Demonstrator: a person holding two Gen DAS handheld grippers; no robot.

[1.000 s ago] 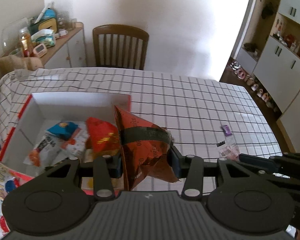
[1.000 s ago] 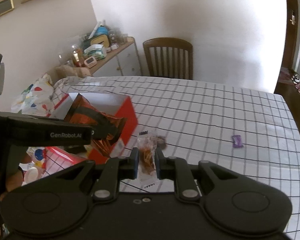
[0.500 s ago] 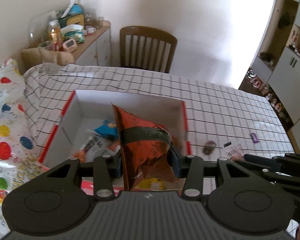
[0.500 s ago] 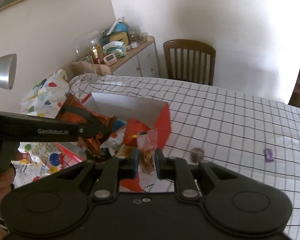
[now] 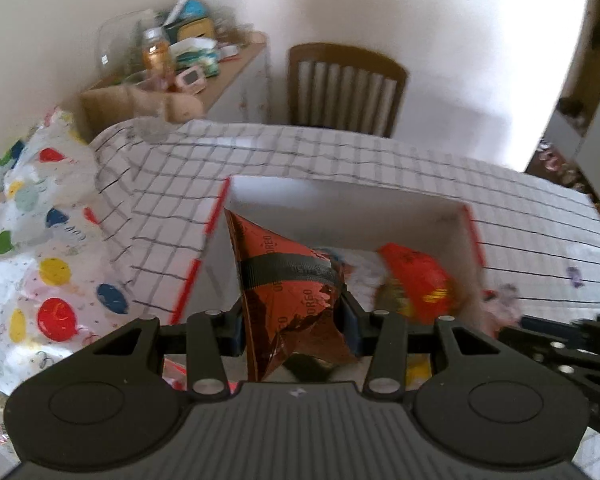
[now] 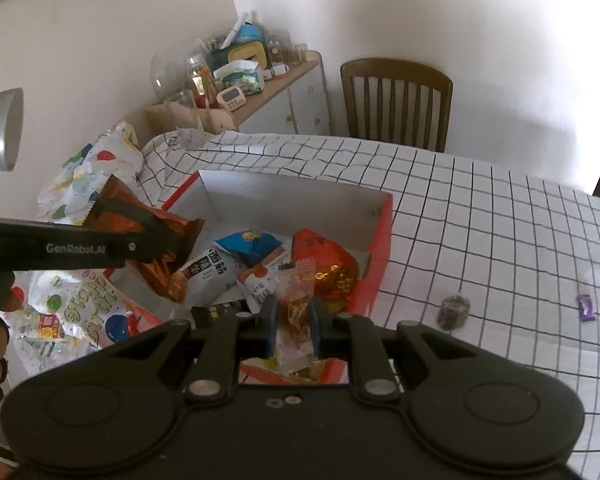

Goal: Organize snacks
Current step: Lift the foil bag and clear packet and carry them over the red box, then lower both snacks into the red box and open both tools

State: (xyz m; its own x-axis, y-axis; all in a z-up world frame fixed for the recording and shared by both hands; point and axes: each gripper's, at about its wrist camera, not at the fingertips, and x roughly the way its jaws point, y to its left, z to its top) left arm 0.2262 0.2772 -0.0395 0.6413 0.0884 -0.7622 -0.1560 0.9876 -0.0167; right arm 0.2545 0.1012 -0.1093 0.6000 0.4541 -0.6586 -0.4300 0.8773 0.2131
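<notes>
My left gripper [image 5: 292, 322] is shut on a shiny dark-orange snack bag [image 5: 288, 288], held over the left part of the red-and-white box [image 5: 344, 192]. In the right wrist view that same orange bag [image 6: 148, 240] hangs above the box's left edge. My right gripper [image 6: 293, 320] is shut on a small clear packet of orange snacks [image 6: 296, 300], just over the box's near wall [image 6: 380, 264]. Inside the box lie a red packet [image 6: 328, 264], a blue packet [image 6: 252, 242] and white packets [image 6: 210, 270].
A dark round sweet [image 6: 454, 310] and a purple wrapped candy [image 6: 585, 307] lie on the checked tablecloth right of the box. Balloon-print wrapping [image 6: 80, 312] bunches at the left. A wooden chair [image 6: 396, 100] and a cluttered sideboard [image 6: 260, 80] stand behind the table.
Both grippers have carried their packets leftward, from over the tablecloth to above the box. Both grips are unchanged.
</notes>
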